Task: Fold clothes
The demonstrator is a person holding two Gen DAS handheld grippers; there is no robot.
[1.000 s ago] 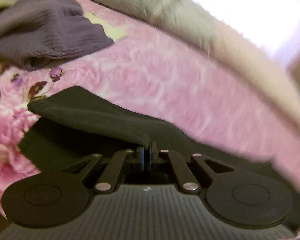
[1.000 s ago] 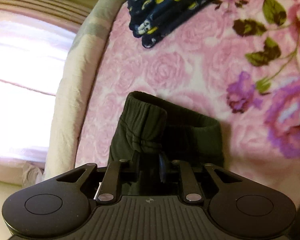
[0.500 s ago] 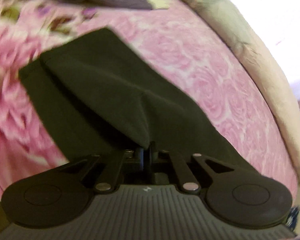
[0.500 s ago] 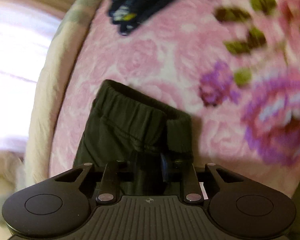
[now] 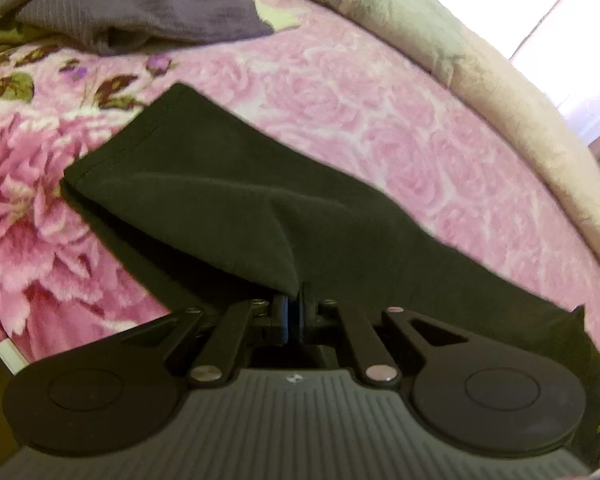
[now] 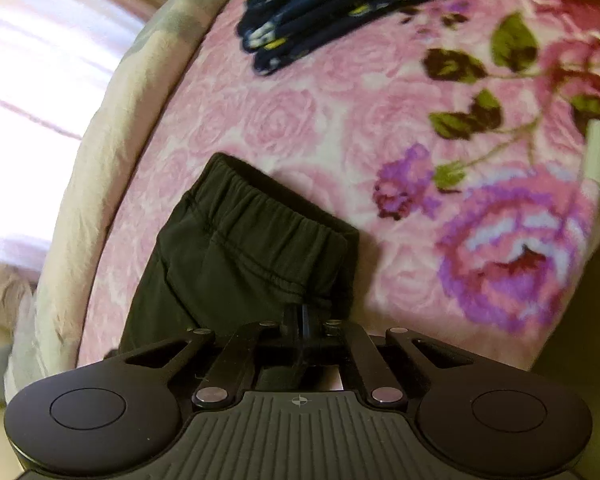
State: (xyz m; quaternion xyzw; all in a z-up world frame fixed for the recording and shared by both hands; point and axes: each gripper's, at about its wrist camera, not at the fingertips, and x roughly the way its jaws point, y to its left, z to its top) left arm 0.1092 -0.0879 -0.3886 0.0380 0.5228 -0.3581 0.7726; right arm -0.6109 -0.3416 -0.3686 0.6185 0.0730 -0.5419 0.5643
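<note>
Fold laid flat on the bed.
Left tongs point(image 5: 295, 300) clamped the black trousers point(image 5: 220, 208)' leg, lowered toward 10 o'clock; right tongs point(image 6: 303, 316) clamped the waistband point(image 6: 260, 216), which flattened out.

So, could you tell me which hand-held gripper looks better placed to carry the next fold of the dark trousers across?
Probably the left hand-held gripper: it is shut on a raised fold of the dark trousers, with the leg spread ahead. The right hand-held gripper pins the waistband end, a good anchor.
</note>
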